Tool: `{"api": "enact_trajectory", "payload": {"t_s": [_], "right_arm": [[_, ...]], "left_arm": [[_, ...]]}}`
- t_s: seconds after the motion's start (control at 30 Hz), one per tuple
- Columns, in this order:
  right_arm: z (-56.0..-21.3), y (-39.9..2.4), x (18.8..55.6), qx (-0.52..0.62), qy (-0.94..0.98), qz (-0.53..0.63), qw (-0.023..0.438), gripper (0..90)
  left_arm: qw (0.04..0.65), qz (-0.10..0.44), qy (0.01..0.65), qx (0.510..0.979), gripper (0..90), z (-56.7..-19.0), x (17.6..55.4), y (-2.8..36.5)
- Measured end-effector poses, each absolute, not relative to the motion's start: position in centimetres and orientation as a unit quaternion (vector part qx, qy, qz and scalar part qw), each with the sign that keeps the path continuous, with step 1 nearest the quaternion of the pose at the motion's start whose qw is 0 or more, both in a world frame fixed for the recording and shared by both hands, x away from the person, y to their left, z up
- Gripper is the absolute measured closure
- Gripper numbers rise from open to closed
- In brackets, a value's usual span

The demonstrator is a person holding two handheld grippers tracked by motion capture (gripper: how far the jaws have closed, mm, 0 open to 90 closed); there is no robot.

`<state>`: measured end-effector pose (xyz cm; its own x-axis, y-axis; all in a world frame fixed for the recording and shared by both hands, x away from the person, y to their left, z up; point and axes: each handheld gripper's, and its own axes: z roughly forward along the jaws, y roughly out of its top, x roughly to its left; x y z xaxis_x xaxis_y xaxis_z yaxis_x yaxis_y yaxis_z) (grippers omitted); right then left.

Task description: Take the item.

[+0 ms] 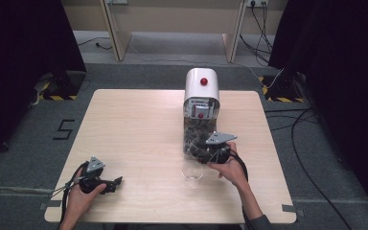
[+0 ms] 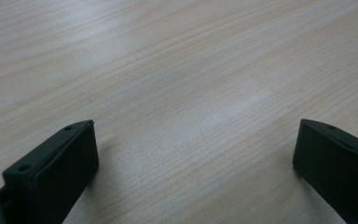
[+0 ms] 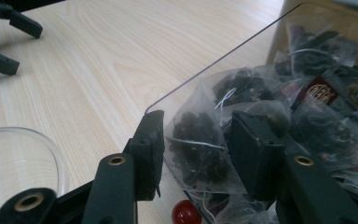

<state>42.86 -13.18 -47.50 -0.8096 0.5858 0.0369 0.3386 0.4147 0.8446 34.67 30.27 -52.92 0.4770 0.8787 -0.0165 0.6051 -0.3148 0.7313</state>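
At frame centre, the right gripper (image 3: 196, 154) brackets a tea bag (image 3: 200, 149) in the dispenser (image 1: 201, 91); contact unclear. Lower left, the left gripper (image 1: 108, 184) gapes wide, empty.

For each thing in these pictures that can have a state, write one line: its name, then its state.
Dispenser: upright, clear bin holding many tea bags.
Tea bag: between the right gripper's jaws, in the bin.
Glass cup: upright, empty, on the table.
Left gripper: open, over bare table.
Right gripper: jaws around the tea bag, not clearly pressing.
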Motion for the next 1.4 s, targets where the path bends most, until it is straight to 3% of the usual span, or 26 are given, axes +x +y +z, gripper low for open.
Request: {"api": "enact_trajectory", "payload": {"t_s": [0.2,0.4,0.67,1.4], "right_arm": [[-47.8,-13.0,43.0,0.281,0.829,0.468,0.124,58.2],[-48.2,-13.3,43.3,0.292,0.824,0.472,0.112,70.0],[-47.8,-13.6,43.1,0.279,0.821,0.481,0.13,87.2],[-44.5,-14.9,41.9,0.258,0.792,0.529,0.159,90.0]], "left_arm": [[0.347,0.197,0.472,0.786,0.0,-52.9,34.7,30.3],[0.347,0.197,0.472,0.786,0.0,-52.9,34.7,30.3],[0.347,0.197,0.472,0.786,0.0,-52.9,34.7,30.3],[0.347,0.197,0.472,0.786,0.0,-52.9,34.7,30.3]]}}
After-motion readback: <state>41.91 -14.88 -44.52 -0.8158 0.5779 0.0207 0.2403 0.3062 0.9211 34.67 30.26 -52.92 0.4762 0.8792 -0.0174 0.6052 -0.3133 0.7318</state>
